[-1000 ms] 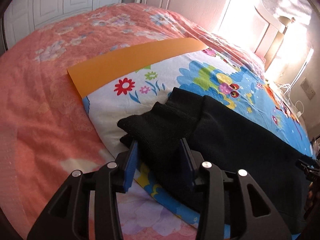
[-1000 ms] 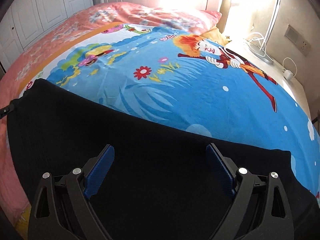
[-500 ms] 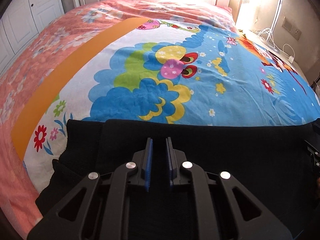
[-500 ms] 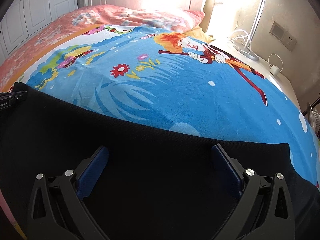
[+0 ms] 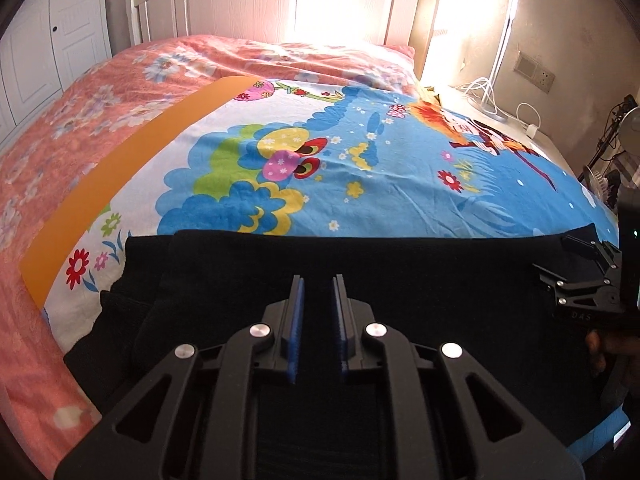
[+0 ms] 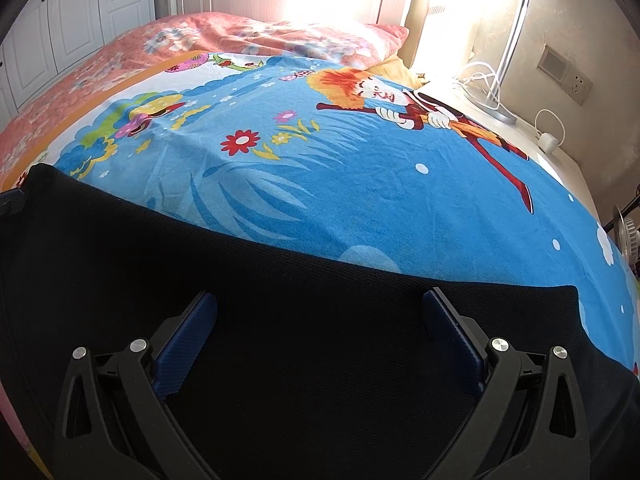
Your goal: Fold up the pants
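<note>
Jaws of the left gripper (image 5: 317,322) stood nearly together, gripping nothing visible, those of the right gripper (image 6: 320,336) wide apart, both above the black pants (image 5: 400,276), which lay lengthwise along the bed's (image 5: 60,120) near edge, cross-folds apparently remaining.

A pair of black ribbed-knit pants (image 5: 420,272) lies flat across the near edge of the bed, its far edge running straight from side to side. At the left end the fabric is doubled over in 2 offset layers, with a rumpled corner hanging lower.
</note>
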A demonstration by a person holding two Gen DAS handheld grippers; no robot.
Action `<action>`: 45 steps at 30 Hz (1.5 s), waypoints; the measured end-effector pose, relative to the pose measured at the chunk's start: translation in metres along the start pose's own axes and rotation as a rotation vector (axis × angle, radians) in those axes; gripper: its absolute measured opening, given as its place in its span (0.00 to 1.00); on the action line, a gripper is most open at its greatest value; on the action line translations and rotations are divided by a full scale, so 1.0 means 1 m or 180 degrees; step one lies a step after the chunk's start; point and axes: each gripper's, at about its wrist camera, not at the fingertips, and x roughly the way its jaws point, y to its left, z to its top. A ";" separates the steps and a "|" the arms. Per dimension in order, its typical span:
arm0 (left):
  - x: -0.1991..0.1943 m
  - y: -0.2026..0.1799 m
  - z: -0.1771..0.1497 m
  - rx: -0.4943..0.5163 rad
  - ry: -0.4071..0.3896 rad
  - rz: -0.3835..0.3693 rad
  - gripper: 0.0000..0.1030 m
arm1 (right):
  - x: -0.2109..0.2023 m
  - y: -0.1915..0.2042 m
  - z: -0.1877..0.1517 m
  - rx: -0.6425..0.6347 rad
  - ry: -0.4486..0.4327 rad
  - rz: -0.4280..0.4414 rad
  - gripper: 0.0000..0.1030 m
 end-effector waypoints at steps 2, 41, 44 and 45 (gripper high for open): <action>-0.002 -0.001 -0.019 0.0023 0.0024 0.0092 0.24 | 0.000 0.000 0.000 0.0000 -0.0001 0.0002 0.95; -0.030 0.150 -0.135 -0.2227 -0.0643 -0.0343 0.35 | -0.011 0.013 0.010 0.0000 0.0067 -0.0119 0.89; -0.030 0.151 -0.137 -0.2243 -0.0680 -0.0378 0.36 | -0.031 0.065 0.013 -0.0683 -0.0219 0.0110 0.81; -0.030 0.151 -0.137 -0.2246 -0.0683 -0.0381 0.37 | -0.035 0.084 0.012 -0.0961 -0.0296 0.0125 0.81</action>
